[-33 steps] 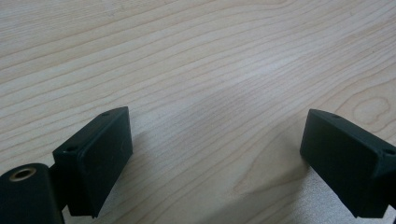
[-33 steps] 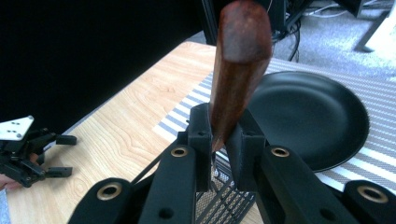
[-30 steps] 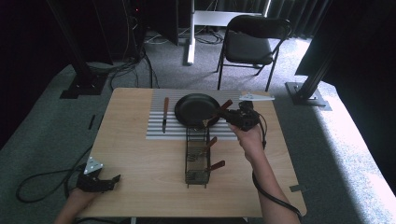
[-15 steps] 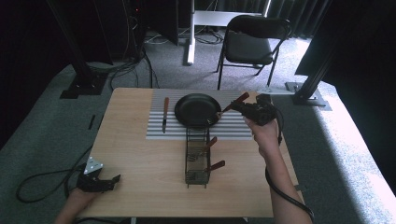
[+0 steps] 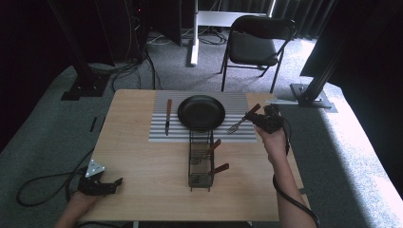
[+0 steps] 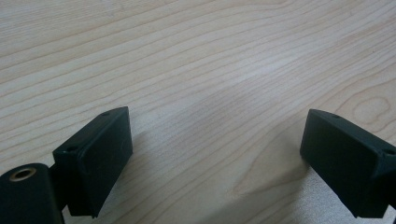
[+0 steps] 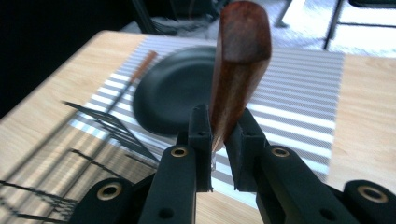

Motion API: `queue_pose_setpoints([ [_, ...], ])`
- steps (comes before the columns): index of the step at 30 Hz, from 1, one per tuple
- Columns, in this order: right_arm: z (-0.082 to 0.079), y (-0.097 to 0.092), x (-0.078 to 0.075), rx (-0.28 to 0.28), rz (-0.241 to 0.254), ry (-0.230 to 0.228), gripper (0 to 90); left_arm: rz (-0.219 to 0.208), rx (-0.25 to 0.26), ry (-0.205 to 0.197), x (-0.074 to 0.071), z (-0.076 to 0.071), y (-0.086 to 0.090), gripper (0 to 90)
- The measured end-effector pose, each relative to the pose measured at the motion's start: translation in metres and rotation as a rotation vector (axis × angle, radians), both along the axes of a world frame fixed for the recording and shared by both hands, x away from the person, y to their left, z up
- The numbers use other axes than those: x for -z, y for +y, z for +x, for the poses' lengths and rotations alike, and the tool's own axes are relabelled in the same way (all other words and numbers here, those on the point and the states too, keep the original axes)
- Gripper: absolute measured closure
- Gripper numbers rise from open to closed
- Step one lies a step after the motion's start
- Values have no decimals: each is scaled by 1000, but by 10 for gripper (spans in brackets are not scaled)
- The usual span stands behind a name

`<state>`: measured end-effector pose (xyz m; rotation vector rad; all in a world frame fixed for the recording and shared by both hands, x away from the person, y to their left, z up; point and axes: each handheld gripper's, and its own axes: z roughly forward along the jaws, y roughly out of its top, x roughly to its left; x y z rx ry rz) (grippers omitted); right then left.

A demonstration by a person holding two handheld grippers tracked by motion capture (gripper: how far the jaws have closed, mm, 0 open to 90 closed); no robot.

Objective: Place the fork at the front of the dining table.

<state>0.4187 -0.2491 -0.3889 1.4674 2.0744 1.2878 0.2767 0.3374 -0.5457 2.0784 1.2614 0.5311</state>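
My right gripper (image 5: 260,119) is shut on the brown wooden handle of a fork (image 5: 239,123). It holds the fork low over the right part of the striped mat (image 5: 237,102), tines pointing left and down. In the right gripper view the handle (image 7: 240,60) stands up between the closed jaws of that gripper (image 7: 219,123). A black plate (image 5: 201,112) sits mid-mat, with a wooden-handled knife (image 5: 167,116) to its left. My left gripper (image 5: 111,183) rests open on the table's near left corner. In the left gripper view its jaws (image 6: 215,149) stand wide over bare wood.
A black wire rack (image 5: 200,159) stands in front of the plate and holds two wooden-handled utensils. A folding chair (image 5: 256,42) stands beyond the table's far edge. A cable trails from the left gripper onto the carpet.
My right gripper has carried the fork rightward from beside the plate to the mat's right side and lowered it. The left gripper has stayed put.
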Motion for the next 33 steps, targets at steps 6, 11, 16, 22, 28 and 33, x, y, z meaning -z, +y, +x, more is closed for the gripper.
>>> queue_pose_setpoints([
  [6,7,1,17,38,-92,41,808,0,0,0,0,0,0,91],
  [11,19,9,28,75,-155,80,809,0,0,0,0,0,0,90],
  [16,31,17,31,111,-170,95,808,0,0,0,0,0,0,90],
  [22,58,28,33,162,-159,97,808,0,0,0,0,0,0,90],
  [28,92,43,39,213,-176,139,808,0,0,0,0,0,0,90],
  [33,124,55,49,232,-211,191,807,0,0,0,0,0,0,90],
])
